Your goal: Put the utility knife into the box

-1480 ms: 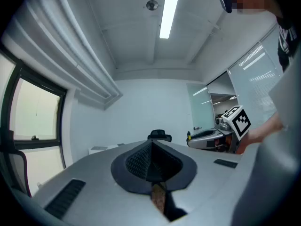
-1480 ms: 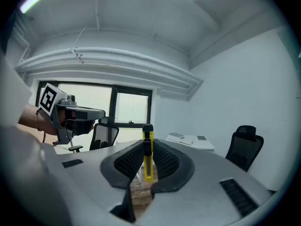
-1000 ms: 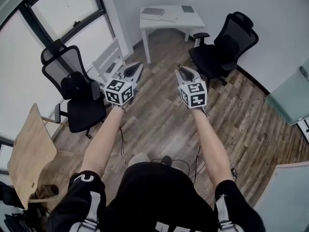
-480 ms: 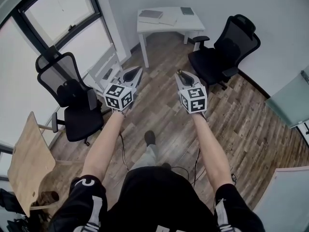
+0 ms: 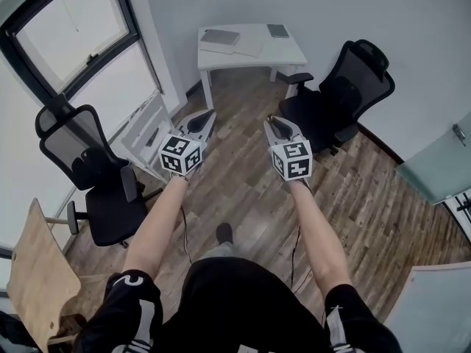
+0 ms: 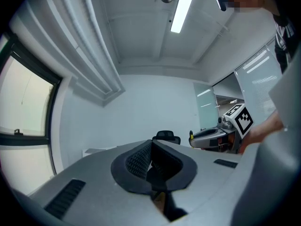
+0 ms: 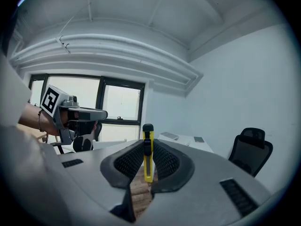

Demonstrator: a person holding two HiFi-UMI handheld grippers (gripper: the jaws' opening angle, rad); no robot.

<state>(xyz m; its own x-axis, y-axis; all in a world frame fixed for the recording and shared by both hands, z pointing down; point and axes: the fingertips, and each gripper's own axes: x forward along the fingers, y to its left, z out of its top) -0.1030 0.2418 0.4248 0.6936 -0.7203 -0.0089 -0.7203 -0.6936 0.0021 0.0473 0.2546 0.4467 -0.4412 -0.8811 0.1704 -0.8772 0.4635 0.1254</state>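
Observation:
A yellow utility knife [image 7: 148, 135] stands upright between the dark ribbed pads of my right gripper [image 7: 147, 159], which is shut on it. In the head view that right gripper [image 5: 275, 126] is held out at chest height over the wooden floor, pointing toward a white table [image 5: 288, 48]. My left gripper [image 5: 201, 123] is level with it and a little apart. Its jaws [image 6: 151, 149] are pressed together with nothing between them. No box can be made out for certain; two flat grey things [image 5: 219, 37] lie on the table top.
A black office chair [image 5: 335, 98] stands right of the table. Another black chair [image 5: 92, 175] is at the left by the window [image 5: 66, 43], with a white bench [image 5: 143, 132] and a wooden chair [image 5: 33, 285] on that side. A glass door [image 5: 441, 164] is at the right.
The person has stepped forward, so the white table and the right chair are nearer. Both grippers keep the same pose, and the knife stays in the right one.

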